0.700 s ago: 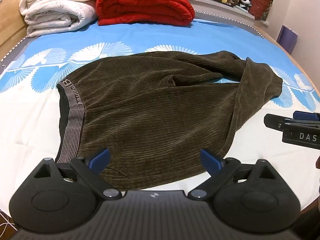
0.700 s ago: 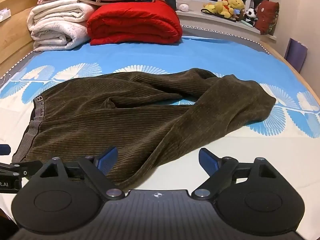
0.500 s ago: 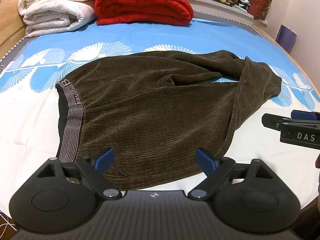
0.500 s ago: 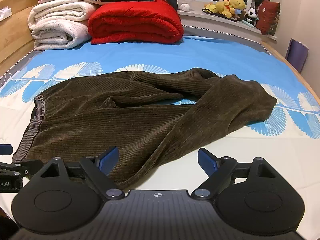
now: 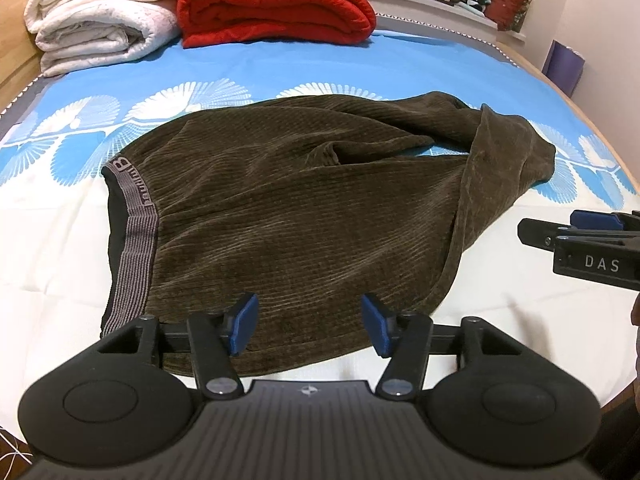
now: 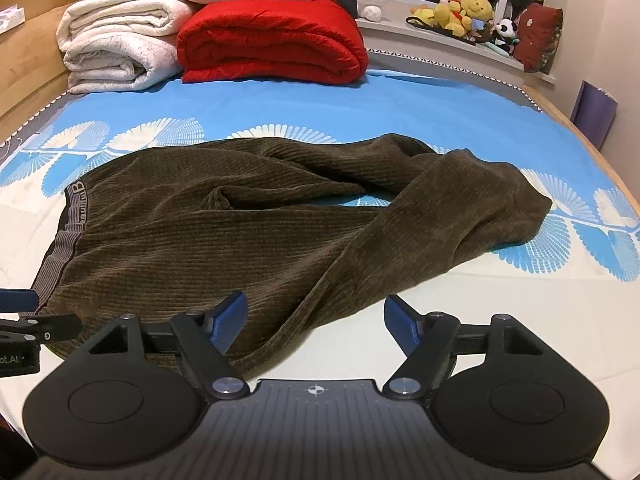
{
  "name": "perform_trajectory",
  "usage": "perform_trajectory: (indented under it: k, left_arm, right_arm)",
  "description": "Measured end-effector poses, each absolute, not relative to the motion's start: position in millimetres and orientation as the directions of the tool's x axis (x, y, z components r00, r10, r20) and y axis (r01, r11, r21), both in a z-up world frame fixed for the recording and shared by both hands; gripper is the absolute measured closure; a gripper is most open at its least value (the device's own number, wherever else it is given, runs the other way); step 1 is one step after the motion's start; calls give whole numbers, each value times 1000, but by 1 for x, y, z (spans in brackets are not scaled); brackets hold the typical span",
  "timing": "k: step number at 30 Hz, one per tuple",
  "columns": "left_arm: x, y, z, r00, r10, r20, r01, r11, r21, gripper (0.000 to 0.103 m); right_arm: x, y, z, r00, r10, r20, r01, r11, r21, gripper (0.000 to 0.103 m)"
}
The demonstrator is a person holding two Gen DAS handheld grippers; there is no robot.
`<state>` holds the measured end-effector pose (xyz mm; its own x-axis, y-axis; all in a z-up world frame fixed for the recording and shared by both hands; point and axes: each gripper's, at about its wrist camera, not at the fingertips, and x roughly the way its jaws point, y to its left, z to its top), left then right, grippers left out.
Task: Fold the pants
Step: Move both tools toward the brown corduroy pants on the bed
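Both tongs have eased forward toward the near hem since a moment ago, and the left pair has narrowed a little. From where I stand, the brown corduroy pants (image 5: 304,216) lie flat on the bed (image 5: 400,72), waistband (image 5: 134,224) at the left, legs running off right and crossing loosely near their ends. The left tongs (image 5: 308,324) hover spread over the near edge of the seat, just right of the waistband corner, gripping nothing. The right tongs (image 6: 316,322) are spread too, poised where the near leg's edge meets the white part of the sheet, one blue pad over cloth, the other over bare sheet.

I'd say folding has not begun; this is the reach for a first hold. Next, each pair should drop onto the near edge and pinch it, so that the near half can be carried over the far half.

The left view shows the waistband's dark inner lining; the right view shows the blue gap between the crossed legs, plus the plush toys (image 6: 464,14) along the sill. A red blanket (image 6: 272,44) sits beyond.
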<state>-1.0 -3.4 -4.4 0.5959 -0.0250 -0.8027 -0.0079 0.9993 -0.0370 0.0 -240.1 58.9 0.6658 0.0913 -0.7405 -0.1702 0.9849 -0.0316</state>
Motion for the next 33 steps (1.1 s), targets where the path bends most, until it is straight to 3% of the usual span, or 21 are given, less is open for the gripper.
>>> perform_trajectory:
  k: [9, 17, 22, 24, 25, 26, 27, 28, 30, 33]
  left_arm:
    - [1, -6, -5, 612, -18, -791, 6, 1000, -18, 43]
    - [1, -4, -5, 600, -66, -797, 14, 997, -72, 56]
    - [1, -5, -5, 602, -54, -797, 18, 998, -55, 59]
    - [0, -5, -5, 604, -58, -795, 17, 998, -60, 65]
    - [0, -5, -5, 609, -61, -791, 18, 998, -63, 73]
    - [0, -5, -4, 612, -63, -789, 22, 998, -64, 89]
    - [0, -5, -3, 613, -69, -787, 30, 998, -63, 98]
    - [-1, -6, -1, 618, -77, -782, 42, 997, -66, 102]
    - [-3, -6, 3, 625, -98, -775, 59, 995, -79, 102]
    - [1, 6, 14, 600, -163, -783, 64, 986, -157, 102]
  right_arm:
    - [1, -240, 59, 658, 85, -748, -168, 985, -36, 27]
    - [2, -239, 57, 670, 105, -735, -167, 986, -12, 27]
    - [2, -239, 57, 673, 102, -733, -168, 986, -17, 27]
    - [2, -239, 57, 672, 102, -733, -168, 986, -17, 27]
    - [2, -239, 57, 672, 103, -733, -169, 985, -16, 28]
    - [2, -239, 58, 671, 103, -734, -170, 985, -17, 29]
    - [2, -238, 58, 671, 105, -734, -172, 985, -16, 31]
    - [1, -237, 58, 674, 106, -731, -174, 985, -18, 42]
    - [1, -236, 58, 677, 109, -728, -182, 983, -22, 63]
    - [2, -242, 63, 683, 129, -719, -169, 985, 17, 71]
